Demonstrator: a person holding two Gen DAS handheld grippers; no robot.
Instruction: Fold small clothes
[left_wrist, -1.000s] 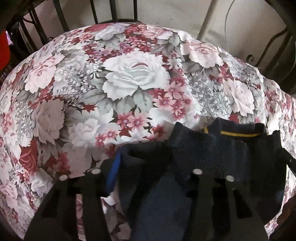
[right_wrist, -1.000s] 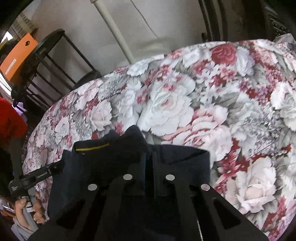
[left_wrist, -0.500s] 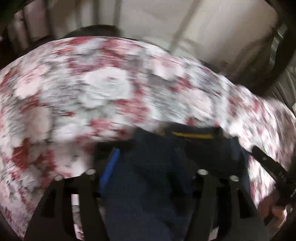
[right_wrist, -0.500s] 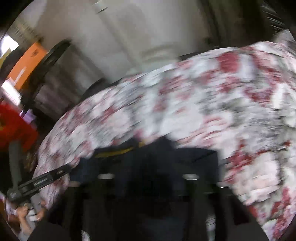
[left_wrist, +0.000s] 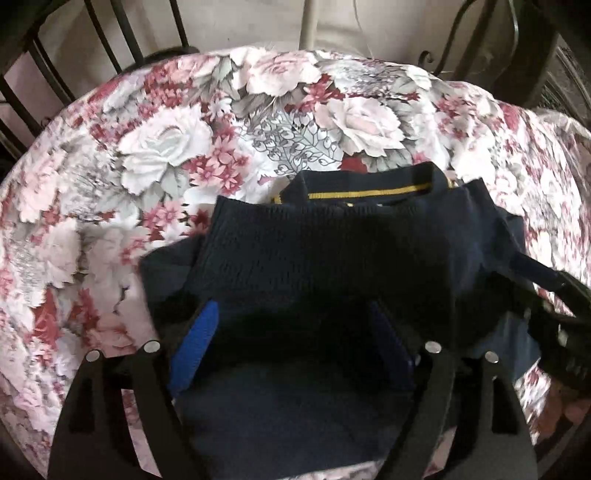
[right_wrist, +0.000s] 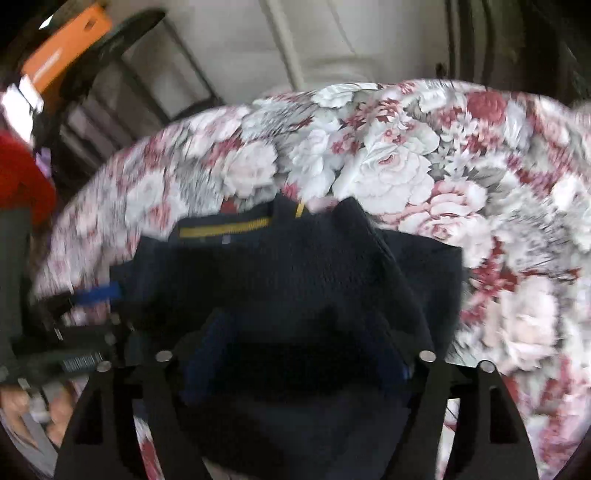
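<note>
Navy garment (left_wrist: 325, 258), yellow-striped collar, lies folded on floral counter (left_wrist: 166, 155). Soft knit, light, limp; best pinched at corners or hem. Left gripper (left_wrist: 291, 347) and right gripper (right_wrist: 295, 350): fingers just spread wide, cloth between, unpinched.

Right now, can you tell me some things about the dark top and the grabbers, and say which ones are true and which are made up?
1. The navy top lies on a flowery cloth. True.
2. The collar has a green stripe. False: the stripe is yellow.
3. The left gripper is pinched shut on the top. False: its jaws stand wide apart, having just been opening, with the top lying between them unpinched.
4. The right gripper is open too. True.
5. An orange box sits on the flowery cloth. False: it is off beyond it, in the background.
</note>
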